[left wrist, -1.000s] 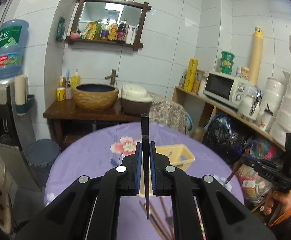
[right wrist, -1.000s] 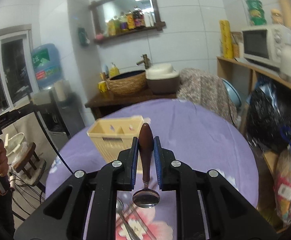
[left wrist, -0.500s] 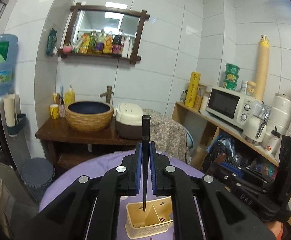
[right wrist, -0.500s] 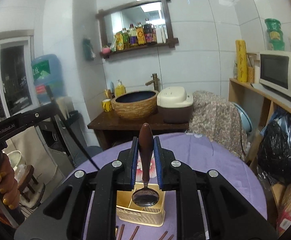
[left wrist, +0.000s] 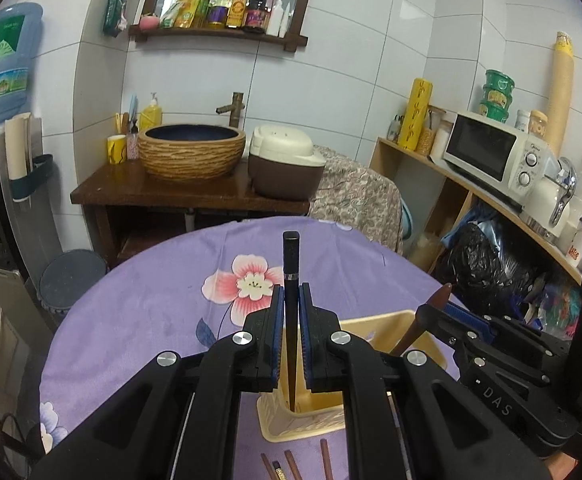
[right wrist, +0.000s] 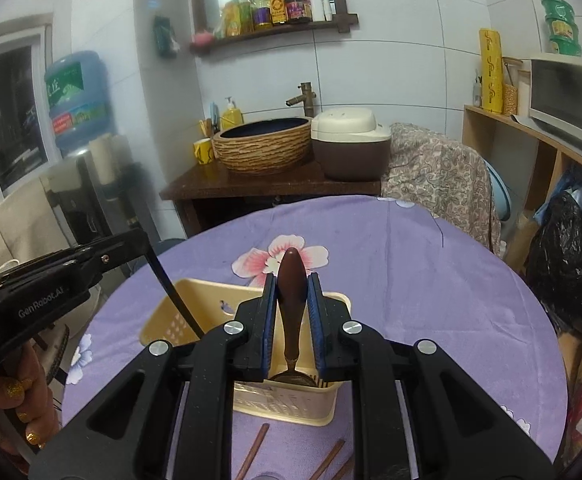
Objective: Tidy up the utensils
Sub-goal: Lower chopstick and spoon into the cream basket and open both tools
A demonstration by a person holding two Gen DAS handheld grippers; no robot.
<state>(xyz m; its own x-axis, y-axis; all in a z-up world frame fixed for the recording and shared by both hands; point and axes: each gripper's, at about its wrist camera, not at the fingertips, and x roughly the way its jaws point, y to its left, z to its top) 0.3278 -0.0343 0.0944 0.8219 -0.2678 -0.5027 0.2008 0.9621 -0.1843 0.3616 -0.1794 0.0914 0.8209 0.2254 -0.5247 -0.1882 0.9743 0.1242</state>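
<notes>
Left wrist: my left gripper (left wrist: pixel 291 332) is clamped on a slim black chopstick (left wrist: pixel 291 280), tip inside the cream plastic utensil caddy (left wrist: pixel 395 322); tilted, it could snag the rim.

Right wrist: my right gripper (right wrist: pixel 294 320) pinches a brown-handled metal spoon (right wrist: pixel 291 280), bowl just above that caddy (right wrist: pixel 195 316); releasing off-centre could tip it onto the bench (right wrist: pixel 411 264).

A round table under a purple flowered cloth (left wrist: pixel 139 320) carries a cream utensil basket (right wrist: pixel 195 320) and loose brown chopsticks (right wrist: pixel 255 450).

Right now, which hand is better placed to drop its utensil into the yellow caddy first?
Probably the right tool: its spoon bowl already sits inside the caddy. The left tool's black chopstick tip is only just entering.
</notes>
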